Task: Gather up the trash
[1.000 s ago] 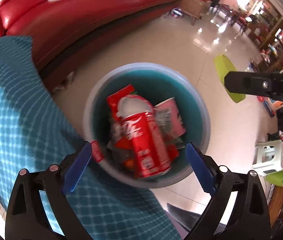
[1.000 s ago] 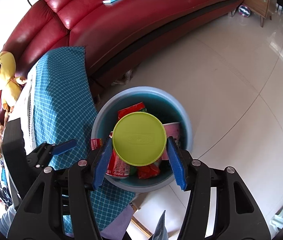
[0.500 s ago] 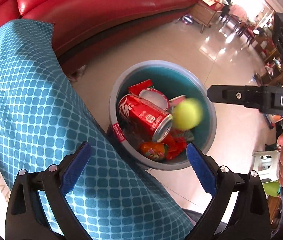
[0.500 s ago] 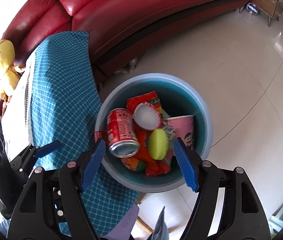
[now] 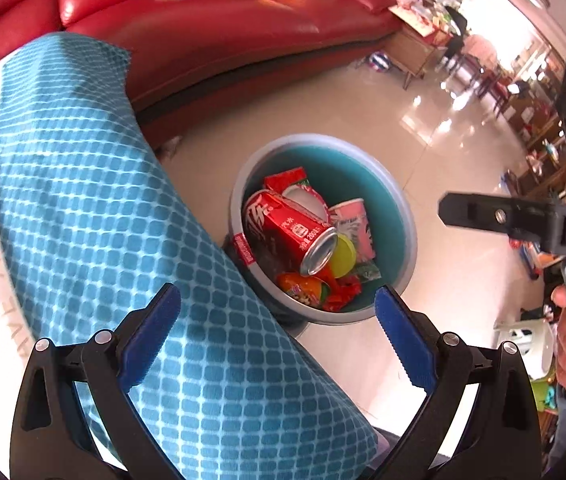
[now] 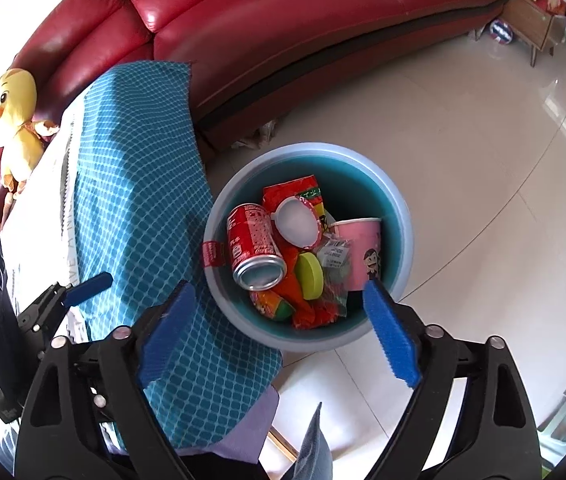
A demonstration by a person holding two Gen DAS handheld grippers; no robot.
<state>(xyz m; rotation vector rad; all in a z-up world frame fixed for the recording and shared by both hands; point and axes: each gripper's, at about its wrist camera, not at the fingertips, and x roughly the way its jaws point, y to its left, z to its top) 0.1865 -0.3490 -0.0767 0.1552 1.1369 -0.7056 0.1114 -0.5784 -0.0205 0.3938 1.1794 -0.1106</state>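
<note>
A round blue bin (image 6: 401, 240) stands on the tiled floor beside the table; it also shows in the left wrist view (image 5: 409, 224). In it lie a red cola can (image 6: 253, 242) (image 5: 287, 228), a yellow-green lid (image 6: 310, 276) (image 5: 343, 256), a pink paper cup (image 6: 363, 248) (image 5: 353, 220), a white foil lid (image 6: 297, 224) and red and orange wrappers (image 6: 307, 314). My right gripper (image 6: 279, 332) is open and empty above the bin's near rim. My left gripper (image 5: 277, 336) is open and empty over the table edge, short of the bin.
A teal checked cloth (image 5: 103, 220) (image 6: 135, 168) covers the table. A red leather sofa (image 6: 303, 28) (image 5: 203, 32) curves behind the bin. A yellow duck toy (image 6: 13, 108) sits at the left. A wooden side table (image 6: 535, 20) and a white stool (image 5: 527, 344) stand farther off.
My right gripper opened and let go of the yellow-green lid, which fell into the bin beside the can. Both grippers have drawn back from the bin.
</note>
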